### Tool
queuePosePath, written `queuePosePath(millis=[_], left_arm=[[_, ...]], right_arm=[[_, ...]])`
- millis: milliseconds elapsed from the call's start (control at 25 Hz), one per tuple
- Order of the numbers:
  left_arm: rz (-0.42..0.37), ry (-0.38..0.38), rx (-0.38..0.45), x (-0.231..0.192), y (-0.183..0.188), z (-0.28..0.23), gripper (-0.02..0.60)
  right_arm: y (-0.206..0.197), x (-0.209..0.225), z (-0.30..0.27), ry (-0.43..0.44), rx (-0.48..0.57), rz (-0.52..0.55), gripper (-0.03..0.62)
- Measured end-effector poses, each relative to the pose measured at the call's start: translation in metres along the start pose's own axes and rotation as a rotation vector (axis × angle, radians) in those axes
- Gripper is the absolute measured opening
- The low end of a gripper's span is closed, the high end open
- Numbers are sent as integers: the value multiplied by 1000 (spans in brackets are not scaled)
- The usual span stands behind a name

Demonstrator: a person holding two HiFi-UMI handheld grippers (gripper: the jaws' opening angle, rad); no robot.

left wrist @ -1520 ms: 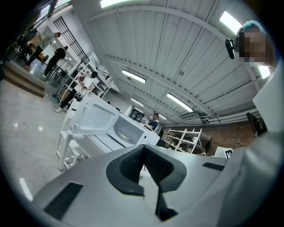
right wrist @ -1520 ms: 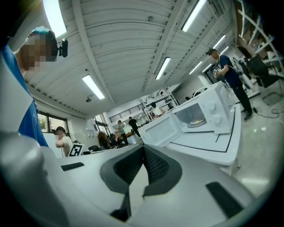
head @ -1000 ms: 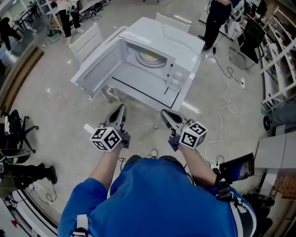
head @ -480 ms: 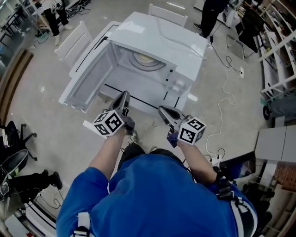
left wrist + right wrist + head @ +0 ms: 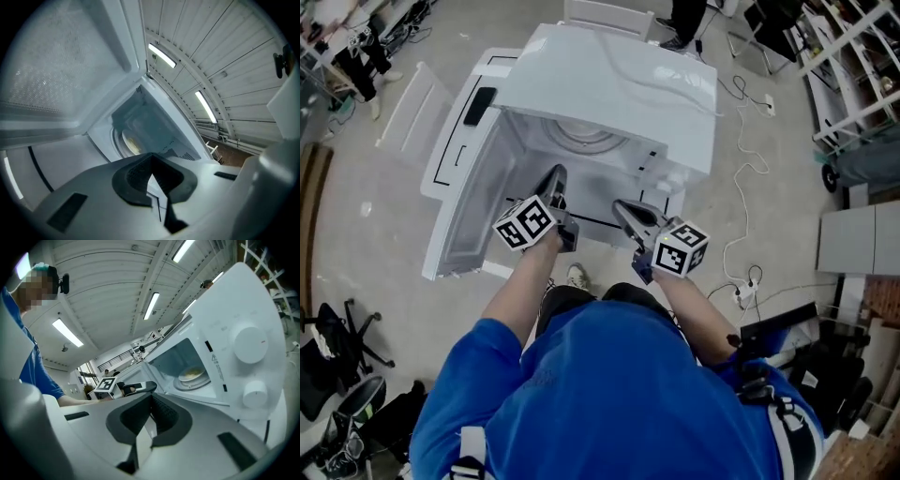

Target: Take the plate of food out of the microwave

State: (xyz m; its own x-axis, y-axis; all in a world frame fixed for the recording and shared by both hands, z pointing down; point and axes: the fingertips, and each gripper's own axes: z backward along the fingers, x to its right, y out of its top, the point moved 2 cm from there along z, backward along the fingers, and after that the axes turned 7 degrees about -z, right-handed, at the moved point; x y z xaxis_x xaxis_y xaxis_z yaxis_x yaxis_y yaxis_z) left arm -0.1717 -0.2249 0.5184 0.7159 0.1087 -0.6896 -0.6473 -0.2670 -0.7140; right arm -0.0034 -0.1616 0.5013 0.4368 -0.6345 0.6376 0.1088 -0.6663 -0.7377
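At microwave front | microwave (image 5: 609, 84) door (image 5: 455, 216) already open | plate of food (image 5: 192, 374) sits inside on turntable, untouched | left gripper (image 5: 555, 176), right gripper (image 5: 621, 208) both closed, empty, near opening | reach, grasp, withdrawal remain

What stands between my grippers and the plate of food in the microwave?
Nothing visible. The microwave door is swung open to the left, and the plate of food sits uncovered in the cavity. The left gripper and right gripper, both shut and empty, face the opening.
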Motion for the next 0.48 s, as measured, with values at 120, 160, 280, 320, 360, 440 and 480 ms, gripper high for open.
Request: queuePosePath(millis=[120,160,280,320,360,440,480], left_arm=[[3,-11,-46,-11,1,-17,8],[1,-15,-60,-14,0,-22,8],[4,-21,-98,-17,-5,-36,8],[10,-18,-107,-18,-7,-41,8],[19,-13,-113,-20,-9,-46,8],[48,3,-120,-25,-10,-56,8],[69,14,-122,-28,-9,-60,9]], right_arm=[[0,5,-19,-40,13,-11,-3],[0,6,-24,-49,14,-13,-3],[-2,10,-36,-66,12,-22,-3],[-2,13,-40,-68,8,-30,-3],[-3,16,-44,-67,3,-40,-3],[-5,20,-49,-60,-9,-53,-3],[-5,22,-51,-57,-13,-55,-3]])
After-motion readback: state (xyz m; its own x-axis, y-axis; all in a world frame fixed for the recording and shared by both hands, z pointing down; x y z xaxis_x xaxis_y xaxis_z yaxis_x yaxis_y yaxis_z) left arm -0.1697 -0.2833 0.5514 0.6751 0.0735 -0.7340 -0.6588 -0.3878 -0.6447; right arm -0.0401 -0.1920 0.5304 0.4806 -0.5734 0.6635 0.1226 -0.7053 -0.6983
